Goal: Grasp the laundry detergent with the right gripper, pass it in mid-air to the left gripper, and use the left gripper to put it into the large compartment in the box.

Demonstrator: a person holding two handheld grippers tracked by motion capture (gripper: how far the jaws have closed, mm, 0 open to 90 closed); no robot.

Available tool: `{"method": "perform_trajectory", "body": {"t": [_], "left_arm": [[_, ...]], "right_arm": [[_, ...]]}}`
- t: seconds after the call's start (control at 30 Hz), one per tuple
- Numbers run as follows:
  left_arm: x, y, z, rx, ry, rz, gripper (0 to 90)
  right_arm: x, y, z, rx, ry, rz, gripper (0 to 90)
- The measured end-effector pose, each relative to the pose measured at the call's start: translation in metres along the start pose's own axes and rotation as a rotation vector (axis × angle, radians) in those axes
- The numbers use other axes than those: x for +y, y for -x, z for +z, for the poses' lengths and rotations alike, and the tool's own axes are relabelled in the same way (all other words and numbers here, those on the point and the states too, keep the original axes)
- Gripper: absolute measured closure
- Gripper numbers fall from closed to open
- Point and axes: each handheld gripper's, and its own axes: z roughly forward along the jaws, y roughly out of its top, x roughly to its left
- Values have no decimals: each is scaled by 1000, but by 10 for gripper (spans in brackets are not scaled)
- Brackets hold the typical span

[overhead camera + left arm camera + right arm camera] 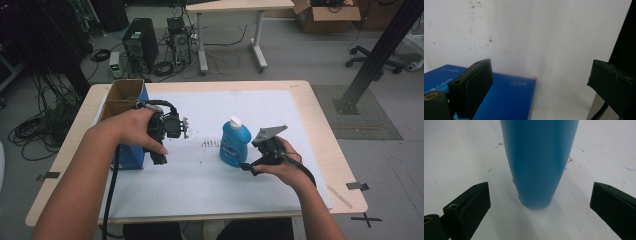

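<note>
White paper sheeting covers most of the pale wooden worktop, beyond which lies a grey floor strewn with cables and a black computer tower. Near the middle of the sheet stands an upright blue plastic bottle with a white cap, taken here as the landmark. Just to the right of the bottle, the right hand-held gripper is held low over the paper with its jaws pointing at the bottle's base; in the right gripper view the jaws are spread wide, with the bottle's blue body between and beyond them, touching neither. Well to the left of the bottle, the left hand-held gripper points down at the sheet with its jaws spread and nothing between them. Just left of that gripper, farther still from the bottle, an open blue cardboard box stands, its blue side showing in the left gripper view.
</note>
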Motion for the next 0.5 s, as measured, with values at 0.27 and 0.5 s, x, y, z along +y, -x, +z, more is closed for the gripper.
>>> {"method": "perform_trajectory", "body": {"t": [0.27, 0.5], "left_arm": [[0, 0, -1, -1, -4, -2, 59], [-2, 1, -1, -1, -7, -3, 59]], "right_arm": [[-5, -2, 6, -27, 108, -6, 25], [-7, -2, 13, -47, 138, 16, 17]]}}
